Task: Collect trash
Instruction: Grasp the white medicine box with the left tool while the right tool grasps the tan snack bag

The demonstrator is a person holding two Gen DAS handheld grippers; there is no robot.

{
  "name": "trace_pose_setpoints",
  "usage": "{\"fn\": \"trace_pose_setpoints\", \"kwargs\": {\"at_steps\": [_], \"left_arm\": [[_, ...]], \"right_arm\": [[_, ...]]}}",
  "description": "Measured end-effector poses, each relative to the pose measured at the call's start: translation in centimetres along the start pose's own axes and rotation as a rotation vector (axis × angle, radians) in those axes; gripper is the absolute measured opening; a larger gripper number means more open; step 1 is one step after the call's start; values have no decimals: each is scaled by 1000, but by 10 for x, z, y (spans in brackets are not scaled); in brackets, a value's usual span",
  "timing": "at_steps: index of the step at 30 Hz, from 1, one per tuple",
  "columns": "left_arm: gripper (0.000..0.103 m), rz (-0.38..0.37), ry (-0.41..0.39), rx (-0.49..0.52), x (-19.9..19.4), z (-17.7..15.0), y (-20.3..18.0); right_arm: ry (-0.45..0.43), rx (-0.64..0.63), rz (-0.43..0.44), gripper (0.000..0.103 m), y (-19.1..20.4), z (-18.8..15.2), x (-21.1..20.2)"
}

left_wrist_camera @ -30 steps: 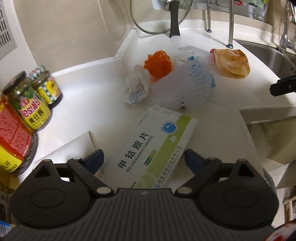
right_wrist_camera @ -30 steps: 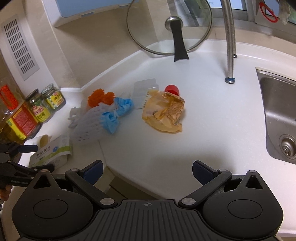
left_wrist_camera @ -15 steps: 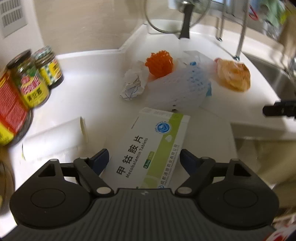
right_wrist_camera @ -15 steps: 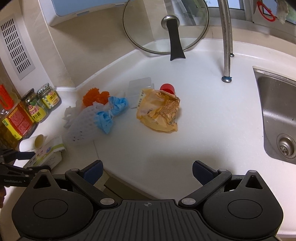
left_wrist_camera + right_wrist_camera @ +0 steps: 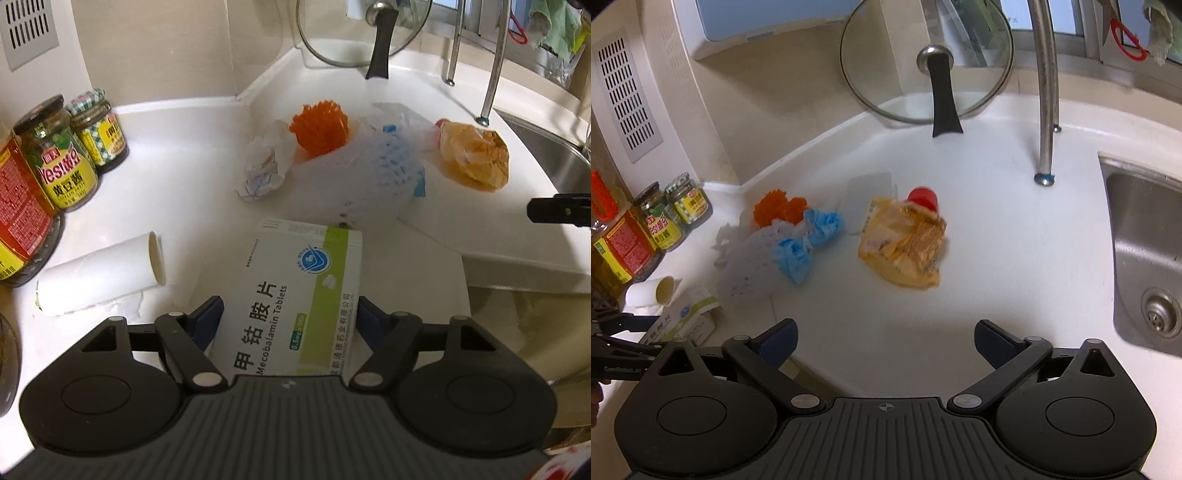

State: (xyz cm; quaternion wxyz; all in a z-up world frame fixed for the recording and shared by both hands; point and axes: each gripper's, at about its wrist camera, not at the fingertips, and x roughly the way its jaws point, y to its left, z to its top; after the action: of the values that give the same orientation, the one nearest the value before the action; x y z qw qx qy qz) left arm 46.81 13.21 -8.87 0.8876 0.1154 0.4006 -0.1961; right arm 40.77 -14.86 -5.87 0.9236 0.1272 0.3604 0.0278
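The left gripper [image 5: 290,319] has its jaws closing around the Mecobalamin tablet box [image 5: 295,291] lying near on the white bench [image 5: 177,184]. The right gripper [image 5: 884,341], jaws apart and narrowing on nothing, points toward the yellow snack wrapper [image 5: 905,247]. Sauce jars [image 5: 62,155] stand closed at the left.

Warm, fairly dim indoor light from above, with soft shadows under the litter. Strongly bowed at the fisheye edges; slightly soft, some blur around the orange wrapper [image 5: 905,247].

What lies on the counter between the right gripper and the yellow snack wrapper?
Nothing: in the right wrist view only bare white counter separates the right gripper, jaws closing on nothing, from the yellow snack wrapper.
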Motion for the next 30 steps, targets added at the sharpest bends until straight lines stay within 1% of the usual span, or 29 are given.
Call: {"fn": "trace_pose_setpoints", "kwargs": {"at_steps": [4, 6, 7, 9, 11, 14, 15, 16, 18, 19, 20, 21, 22, 24, 25, 26, 30], "left_arm": [[74, 16, -32, -21, -7, 3, 0], [74, 21, -47, -44, -11, 5, 2], [74, 24, -52, -58, -13, 6, 3], [74, 33, -64, -81, -16, 9, 5], [74, 40, -73, -100, -19, 12, 7], [74, 60, -83, -118, -21, 16, 8], [74, 68, -86, -123, -21, 17, 8], [74, 73, -89, -129, -22, 18, 9], [74, 76, -94, -143, -23, 20, 10], [74, 81, -95, -150, -23, 20, 10], [74, 85, -97, -155, -24, 21, 10], [74, 87, -99, -159, -25, 21, 9], [74, 89, -101, -163, -26, 21, 9], [74, 94, -106, -166, -29, 20, 7], [74, 97, -109, -168, -31, 20, 6], [74, 99, -112, -171, -33, 19, 4], [74, 97, -124, -186, -43, 16, -4]], "right_arm": [[-37, 2, -9, 85, -8, 9, 5], [-63, 12, -19, 79, -12, 15, 8], [-75, 22, -21, 78, -15, 19, 10], [-103, 51, -21, 70, -20, 26, 14], [-129, 79, -11, 67, -25, 31, 18], [-136, 88, -13, 62, -29, 39, 28], [-129, 85, -21, 57, -29, 40, 32], [-122, 88, -20, 53, -29, 40, 35], [-105, 104, -1, 41, -32, 40, 40], [-100, 113, 10, 37, -34, 38, 41], [-101, 121, 24, 26, -35, 38, 41], [-94, 126, 26, 22, -36, 37, 41], [-104, 126, 33, 21, -36, 36, 39], [-123, 107, 34, 13, -35, 35, 33], [-134, 99, 36, 13, -34, 35, 29], [-146, 94, 41, 4, -33, 35, 24], [-182, 77, 63, 4, -30, 35, 2]]}}
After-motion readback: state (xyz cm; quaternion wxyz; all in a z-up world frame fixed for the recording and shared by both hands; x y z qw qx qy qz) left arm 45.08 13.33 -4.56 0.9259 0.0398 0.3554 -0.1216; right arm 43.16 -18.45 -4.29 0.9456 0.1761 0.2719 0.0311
